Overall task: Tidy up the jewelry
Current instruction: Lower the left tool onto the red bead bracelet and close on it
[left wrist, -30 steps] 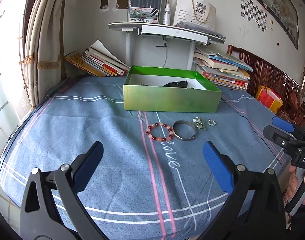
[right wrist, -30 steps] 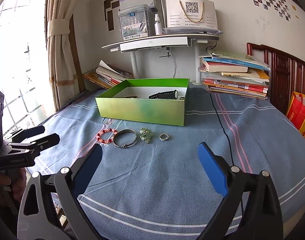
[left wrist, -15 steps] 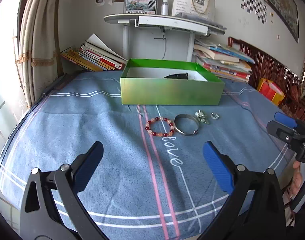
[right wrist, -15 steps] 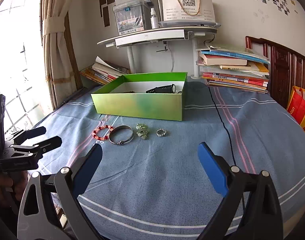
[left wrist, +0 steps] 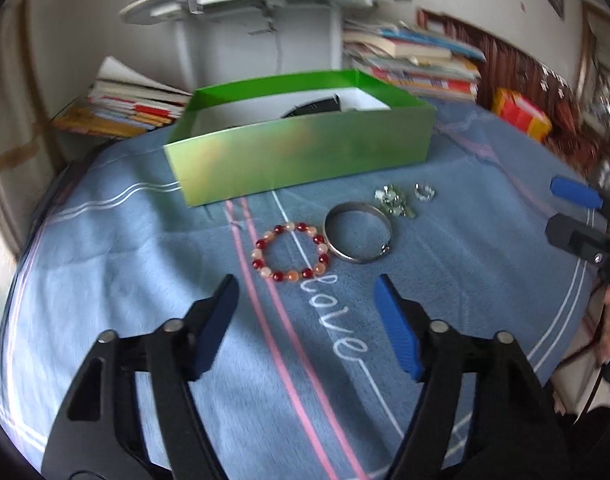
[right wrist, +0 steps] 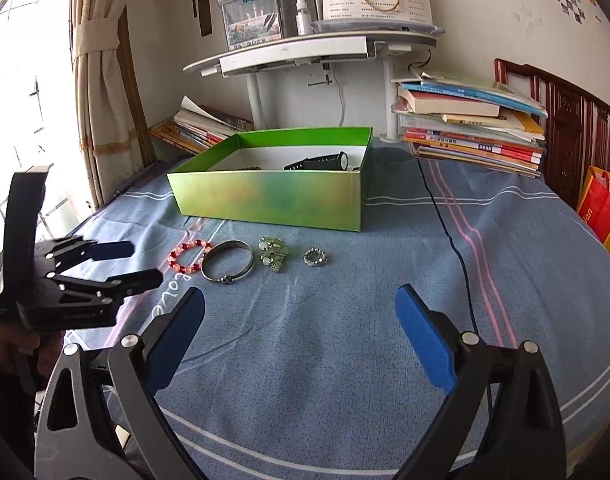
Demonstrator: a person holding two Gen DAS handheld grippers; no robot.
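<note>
While its jaws are closing on nothing, the left gripper (left wrist: 305,292) hovers just short of the red beaded bracelet (left wrist: 291,251), which lies touching the silver bangle (left wrist: 357,235) before the green box (left wrist: 301,158); the right gripper (right wrist: 301,316) gapes empty.

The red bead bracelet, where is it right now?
The red bead bracelet lies on the blue blanket in front of the green box, at the left end of the jewelry row, touching the silver bangle.
</note>
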